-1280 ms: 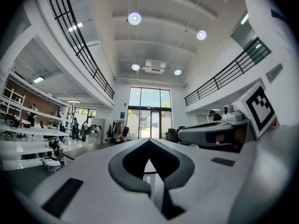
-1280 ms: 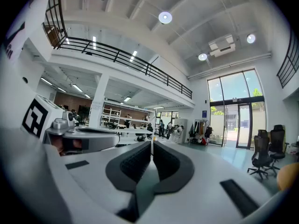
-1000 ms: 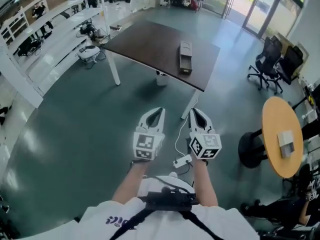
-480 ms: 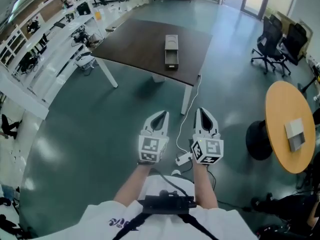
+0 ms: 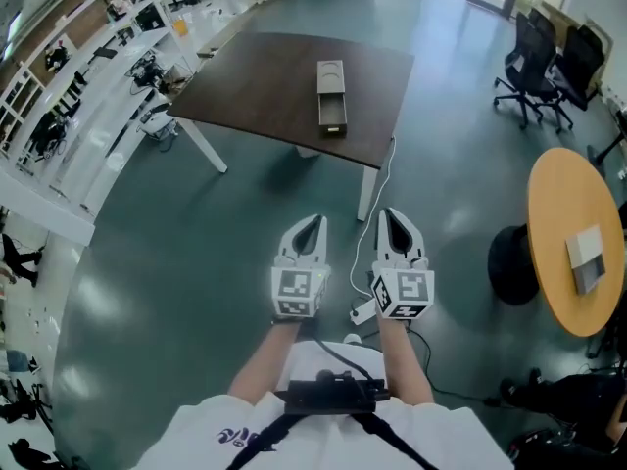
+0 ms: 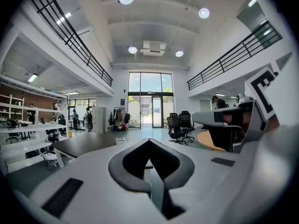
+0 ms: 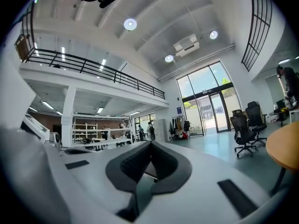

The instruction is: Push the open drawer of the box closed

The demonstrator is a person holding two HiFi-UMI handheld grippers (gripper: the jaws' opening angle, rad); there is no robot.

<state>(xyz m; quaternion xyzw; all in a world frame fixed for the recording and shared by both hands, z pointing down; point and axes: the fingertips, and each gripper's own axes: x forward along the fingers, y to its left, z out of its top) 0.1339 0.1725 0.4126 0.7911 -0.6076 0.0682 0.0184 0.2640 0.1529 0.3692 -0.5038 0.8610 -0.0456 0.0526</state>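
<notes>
While the left gripper [image 5: 314, 220] and right gripper [image 5: 388, 214] both have jaws together and empty, the box [image 5: 331, 78] lies well ahead on the table [image 5: 255, 86]. Its long axis runs away from them, with the open drawer [image 5: 332, 118] facing them. The left gripper looks better lined up.

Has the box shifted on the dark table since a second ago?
No. The box sits in the same spot on the dark table, toward its near right corner, drawer open toward the person.

Grey-green floor [image 5: 196, 262] open up to dark brown rectangular table [image 5: 265, 86]; white table leg [image 5: 368, 194] at near corner; long grey box [image 5: 331, 91] alone on top.
</notes>
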